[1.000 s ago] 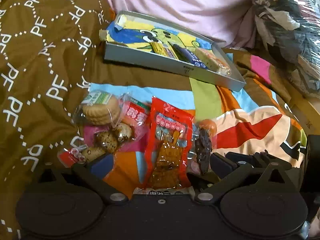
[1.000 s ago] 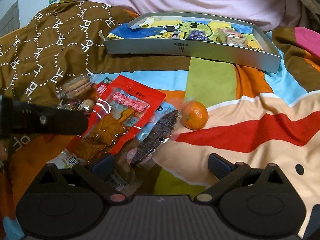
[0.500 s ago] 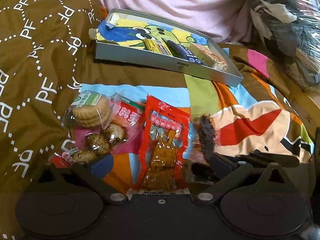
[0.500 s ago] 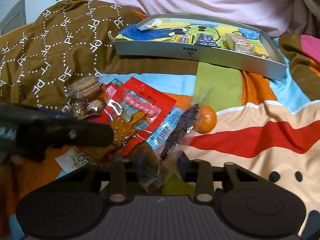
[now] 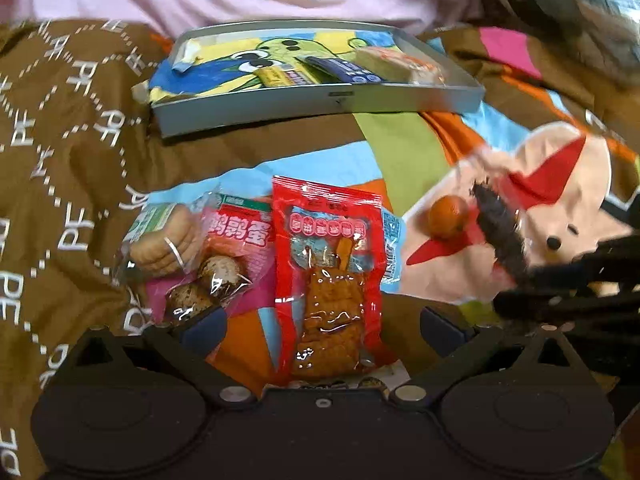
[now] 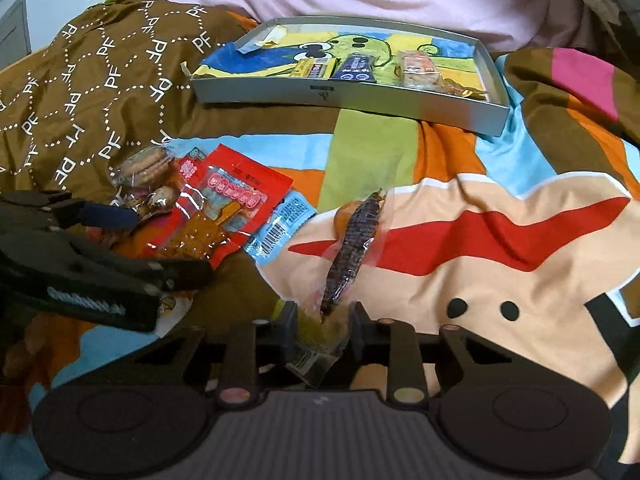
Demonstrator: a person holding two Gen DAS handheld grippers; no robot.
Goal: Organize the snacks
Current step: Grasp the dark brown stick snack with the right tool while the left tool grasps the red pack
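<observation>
The right tool [image 6: 322, 318] pinches the near end of a clear packet of dark dried snack [image 6: 352, 240], its long axis pointing straight ahead toward the grey tray [image 6: 344, 96] beyond. The left tool [image 5: 322, 322], spread wide, straddles a red snack pouch [image 5: 328, 268] on the bed. Only the left view shows the mandarin [image 5: 447, 216] clearly (half hidden behind the packet otherwise).
</observation>
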